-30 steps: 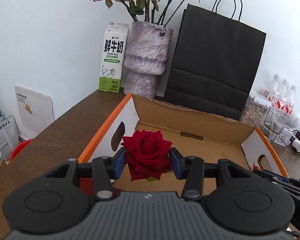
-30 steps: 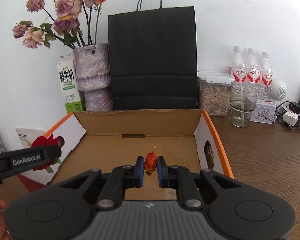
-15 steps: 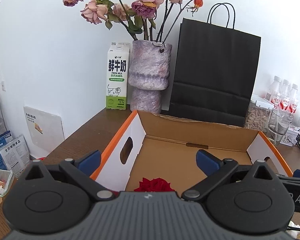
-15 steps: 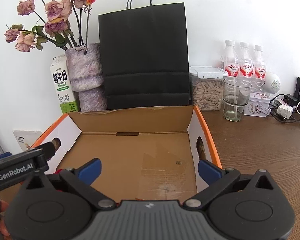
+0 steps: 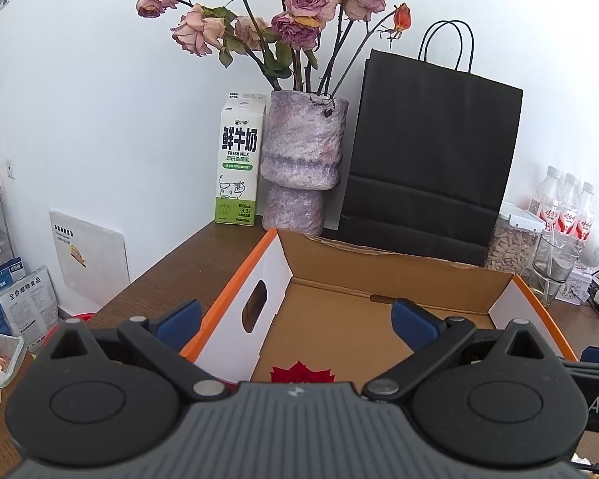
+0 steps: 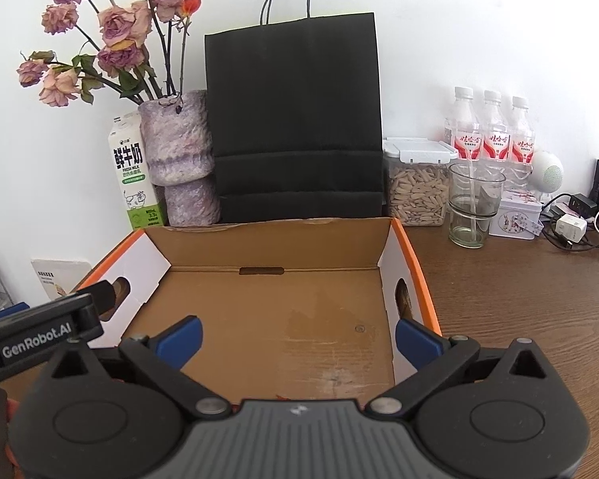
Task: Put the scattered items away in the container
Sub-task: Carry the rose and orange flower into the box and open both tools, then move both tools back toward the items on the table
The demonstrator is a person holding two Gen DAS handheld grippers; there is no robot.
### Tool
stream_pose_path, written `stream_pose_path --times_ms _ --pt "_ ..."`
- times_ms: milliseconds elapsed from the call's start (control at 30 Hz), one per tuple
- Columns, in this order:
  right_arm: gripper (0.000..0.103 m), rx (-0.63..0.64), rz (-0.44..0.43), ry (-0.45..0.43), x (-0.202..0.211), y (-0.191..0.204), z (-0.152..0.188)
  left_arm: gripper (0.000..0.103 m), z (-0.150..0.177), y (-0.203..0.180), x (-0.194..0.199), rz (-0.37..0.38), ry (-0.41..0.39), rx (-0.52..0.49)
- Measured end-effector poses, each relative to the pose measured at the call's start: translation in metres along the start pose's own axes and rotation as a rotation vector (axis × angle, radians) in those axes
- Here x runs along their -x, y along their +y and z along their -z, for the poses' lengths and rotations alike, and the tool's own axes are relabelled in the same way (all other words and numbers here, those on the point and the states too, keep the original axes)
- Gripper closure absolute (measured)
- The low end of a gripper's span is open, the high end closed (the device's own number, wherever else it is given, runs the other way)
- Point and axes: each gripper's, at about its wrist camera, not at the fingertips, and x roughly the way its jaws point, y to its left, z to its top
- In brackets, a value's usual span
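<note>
We count one cardboard box (image 6: pixel 275 251), one red rose (image 5: pixel 302 372) inside it, one milk carton (image 6: pixel 133 183), one vase (image 6: pixel 179 159), one black paper bag (image 6: pixel 295 119), three water bottles (image 6: pixel 493 135), one glass (image 6: pixel 473 207) and two hand-held grippers (image 5: pixel 295 319) (image 6: pixel 297 337).

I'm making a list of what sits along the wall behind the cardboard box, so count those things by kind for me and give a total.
Water bottles: 3
Milk carton: 1
Vase of dried roses: 1
Black paper bag: 1
Jar of seeds: 1
Drinking glass: 1
Total: 8
</note>
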Motion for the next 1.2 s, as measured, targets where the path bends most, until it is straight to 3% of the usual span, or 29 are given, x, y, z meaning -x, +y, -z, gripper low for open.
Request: stream_pose_path --times_ms 300,633,1200 --pt "0.0 0.034 -0.019 -0.067 0.033 0.0 -0.003 0.0 0.0 0.016 0.046 0.047 -0.085 0.04" --pt "0.0 0.108 -0.034 -0.163 0.098 -0.002 0.028 0.0 0.018 0.038 0.095 0.073 -0.111 0.007" --pt "0.0 0.14 -0.079 -0.113 0.177 -0.004 0.109 0.0 0.062 0.085 0.176 0.043 -0.112 -0.024"
